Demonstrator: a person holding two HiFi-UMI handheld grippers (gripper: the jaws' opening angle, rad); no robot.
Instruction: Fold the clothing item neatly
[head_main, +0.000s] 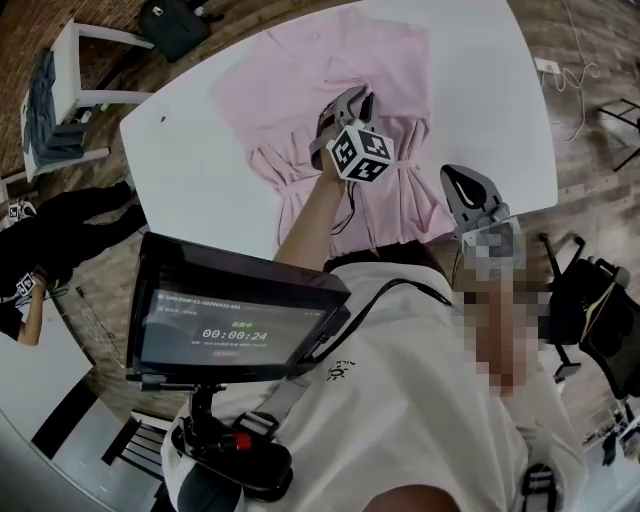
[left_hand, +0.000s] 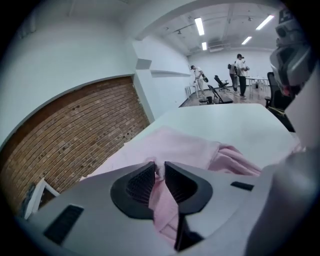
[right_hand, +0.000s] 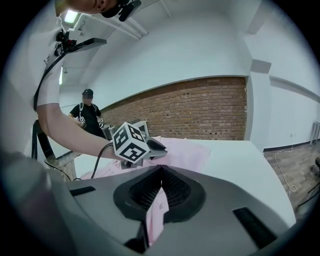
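shirt (head_main: 335, 55) is being kept on the table (head_main: 190, 150), upper centre, lengthwise up-frame | middle fold is being pinched by left tongs (head_main: 358, 98) | near edge is being clamped by right tongs (head_main: 457, 178), lower right

Brick wall (right_hand: 200, 107), wooden floor (head_main: 600, 170)
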